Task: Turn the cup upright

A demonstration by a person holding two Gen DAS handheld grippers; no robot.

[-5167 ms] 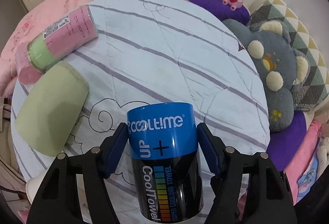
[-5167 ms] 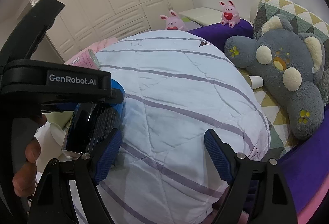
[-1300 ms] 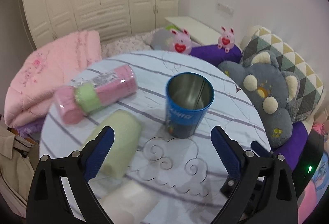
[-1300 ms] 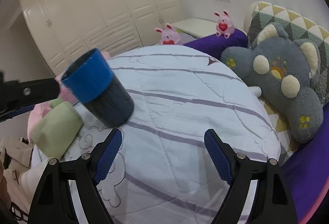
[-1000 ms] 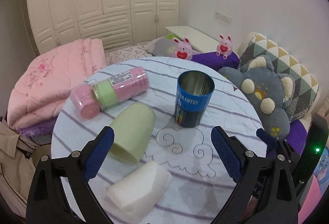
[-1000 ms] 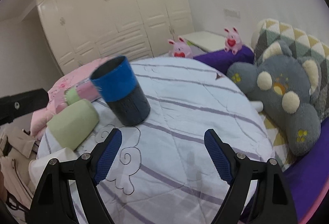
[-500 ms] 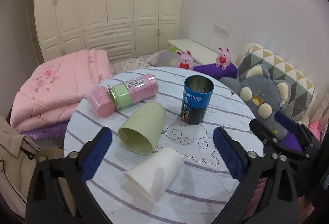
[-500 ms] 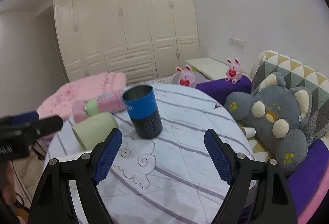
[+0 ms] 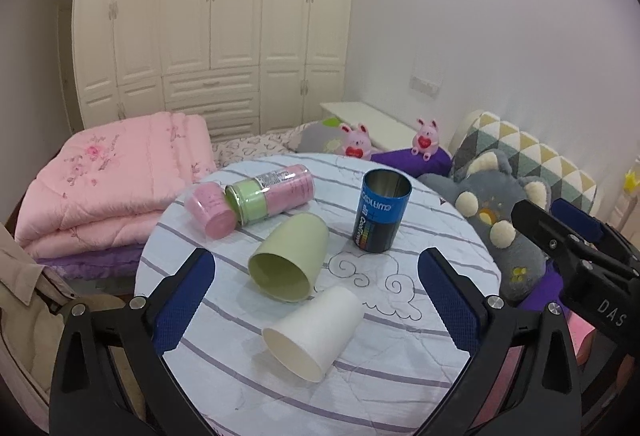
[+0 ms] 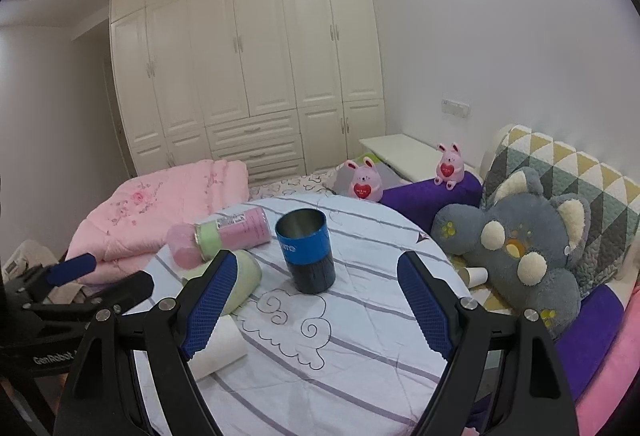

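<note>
Room: bedroom with a cream wardrobe wall (image 9: 212, 35); a round worktop (image 9: 400, 348) under a white cloth with purple stripes carries the things.

Left hand-held gripper (image 9: 316, 302): jaws wide apart, nothing between them, held back from the worktop and above its near edge.

Right hand-held gripper (image 10: 316, 306): also wide and empty, well apart from the cups (it shows at the right edge of the left view too).

White paper cup (image 9: 314, 332): nearest the left tool, lying on its side, mouth toward the camera.

Green cup (image 9: 290, 262): just beyond, on its side, mouth open to the near left.

Blue cup (image 9: 382, 209): standing upright, mouth up, metal inside showing, near the middle of the worktop; nothing touches it.

Pink bottle (image 9: 270, 193): lying at the far left, its pink cap (image 9: 210, 209) beside it.

Beyond: folded pink quilt (image 9: 116, 175) to the left, grey plush bear (image 9: 496, 211) to the right.

Task state: judged done for the blue cup; the green and white cups are not yet righted.

Handling: the blue cup looks like stiff, light tin, smooth-sided and likely slippery; best pinched across the mid wall. The paper cup would crush easily, so a gentle squeeze near its stiffer rim or base seems wiser.
</note>
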